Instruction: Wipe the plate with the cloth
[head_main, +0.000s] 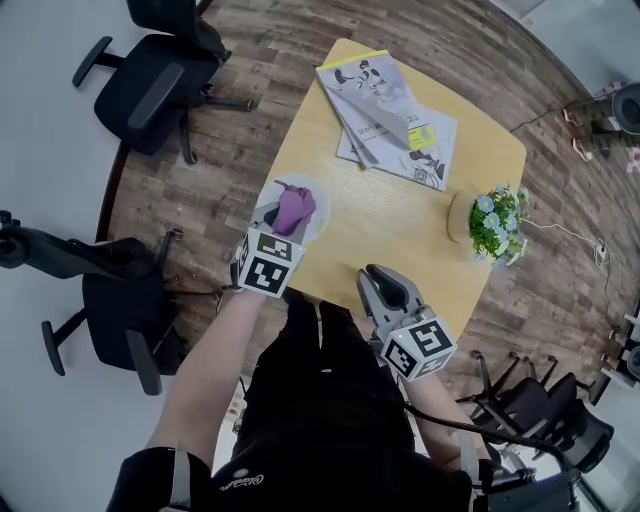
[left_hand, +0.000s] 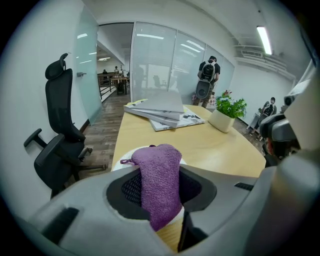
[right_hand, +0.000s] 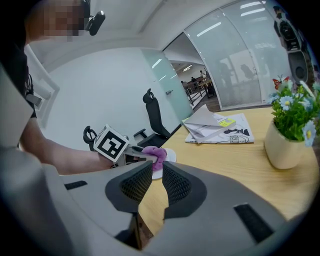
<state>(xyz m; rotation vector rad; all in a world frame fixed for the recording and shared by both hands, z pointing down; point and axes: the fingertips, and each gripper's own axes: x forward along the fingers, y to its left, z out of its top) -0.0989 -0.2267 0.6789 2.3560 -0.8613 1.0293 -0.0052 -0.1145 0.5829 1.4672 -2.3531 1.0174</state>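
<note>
A purple, coarse-knit cloth (head_main: 295, 208) is gripped between the closed jaws of the left hand-held gripper (left_hand: 161, 175) and draped over the white plate (head_main: 322, 218) on the table (head_main: 400, 235). The right hand-held gripper (right_hand: 157, 172) is held narrowly parted and empty.

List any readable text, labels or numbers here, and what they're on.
Nothing here can be read as text.
Cover print on the magazines: too blurred to read.
Print on the yellow label: too small to read.
White script logo on the shirt: too small to read.
Cubes on the left gripper and right gripper: black-and-white square patterns only, no words.
</note>
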